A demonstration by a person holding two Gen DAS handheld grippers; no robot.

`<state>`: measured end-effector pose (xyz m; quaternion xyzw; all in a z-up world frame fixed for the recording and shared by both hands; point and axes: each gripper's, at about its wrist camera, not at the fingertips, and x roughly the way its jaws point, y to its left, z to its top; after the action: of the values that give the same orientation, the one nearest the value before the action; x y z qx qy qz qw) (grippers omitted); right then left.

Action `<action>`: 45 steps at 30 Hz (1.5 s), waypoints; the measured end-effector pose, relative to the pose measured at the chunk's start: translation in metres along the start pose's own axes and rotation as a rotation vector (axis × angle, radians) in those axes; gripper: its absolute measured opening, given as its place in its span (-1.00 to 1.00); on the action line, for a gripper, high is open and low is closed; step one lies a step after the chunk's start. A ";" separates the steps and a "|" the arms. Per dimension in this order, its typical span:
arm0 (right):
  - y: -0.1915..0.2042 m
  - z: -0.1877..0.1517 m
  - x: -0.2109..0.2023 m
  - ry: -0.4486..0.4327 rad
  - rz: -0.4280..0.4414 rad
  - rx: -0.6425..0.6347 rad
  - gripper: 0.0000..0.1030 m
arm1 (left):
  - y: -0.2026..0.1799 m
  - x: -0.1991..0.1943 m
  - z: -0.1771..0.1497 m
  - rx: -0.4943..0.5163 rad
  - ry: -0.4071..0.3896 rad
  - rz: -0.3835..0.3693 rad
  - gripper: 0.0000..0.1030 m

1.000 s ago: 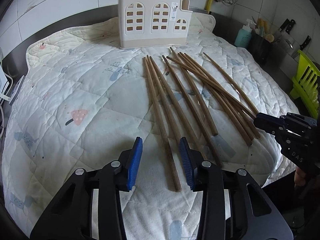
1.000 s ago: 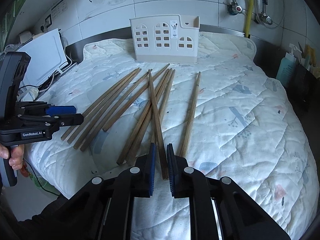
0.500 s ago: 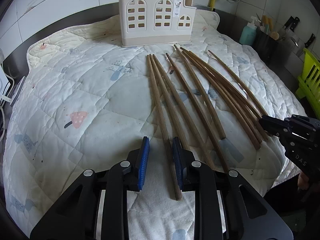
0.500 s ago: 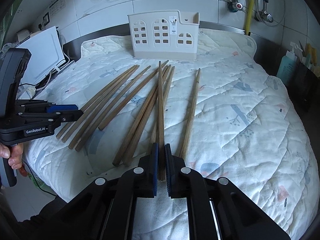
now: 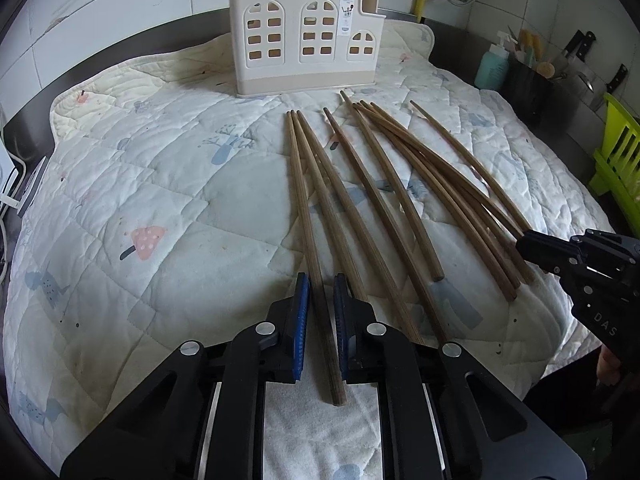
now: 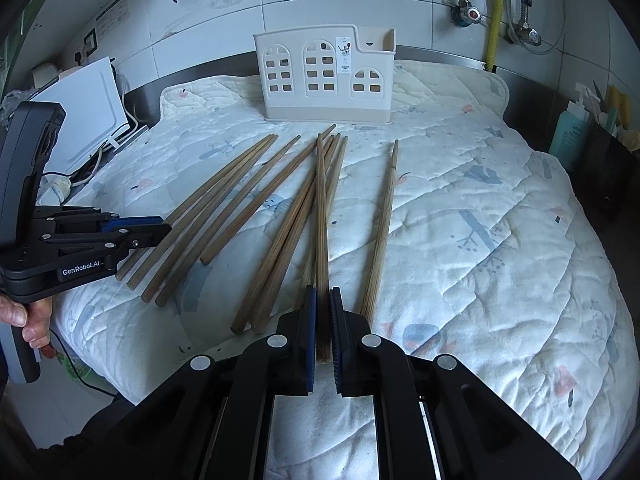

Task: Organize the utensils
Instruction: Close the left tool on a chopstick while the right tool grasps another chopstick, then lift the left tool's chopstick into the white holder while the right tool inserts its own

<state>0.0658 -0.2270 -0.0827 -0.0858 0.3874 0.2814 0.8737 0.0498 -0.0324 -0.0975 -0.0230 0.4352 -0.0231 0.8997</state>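
Holding the left gripper (image 5: 319, 312) low over the quilted mat (image 5: 140, 184), you have its blue pads (image 5: 301, 320) set on either side of the leftmost chopstick (image 5: 308, 240), near that stick's butt end; a narrow gap shows on each side of the wood, so the jaws are nearly closed and you cannot tell from this view whether they already bear on it. Your right gripper (image 6: 322, 320) is clamped on a single chopstick (image 6: 321, 220), with both pads touching the wood close to its near end and the stick running straight ahead of the fingers. Ahead of both grippers, the remaining chopsticks (image 5: 404, 184) lie fanned on the mat, their far tips converging and their near ends spread apart; several cross one another just left of your right gripper. One stick (image 6: 382, 228) lies alone just right of the right gripper, apart from the others. Beyond the far tips stands the cream utensil holder (image 6: 326, 76), upright on the mat against the tiled wall (image 6: 280, 0), with nothing visible inside through its window cutouts.
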 end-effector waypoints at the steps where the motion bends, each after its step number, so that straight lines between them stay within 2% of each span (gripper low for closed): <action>1: 0.000 0.000 0.000 0.000 0.000 0.000 -0.87 | 0.000 0.000 0.001 0.003 0.005 -0.002 -0.78; 6: 0.002 0.000 -0.005 -0.016 -0.002 0.004 -0.87 | 0.007 0.001 0.004 -0.034 0.021 -0.035 -0.78; 11: 0.003 0.001 -0.011 -0.033 -0.009 0.004 -0.87 | 0.006 0.000 0.002 -0.049 0.006 -0.024 -0.86; 20: 0.004 0.011 -0.030 -0.090 -0.018 0.007 -0.87 | 0.012 -0.006 0.002 -0.068 -0.008 -0.026 -0.88; 33: 0.007 0.043 -0.063 -0.218 -0.018 0.019 -0.87 | 0.018 -0.044 0.019 -0.069 -0.142 -0.040 -0.91; 45: 0.007 0.084 -0.081 -0.313 -0.009 0.014 -0.87 | 0.027 -0.060 0.039 -0.062 -0.229 -0.036 -0.92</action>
<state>0.0711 -0.2243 0.0340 -0.0368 0.2482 0.2846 0.9252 0.0432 -0.0010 -0.0279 -0.0612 0.3295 -0.0231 0.9419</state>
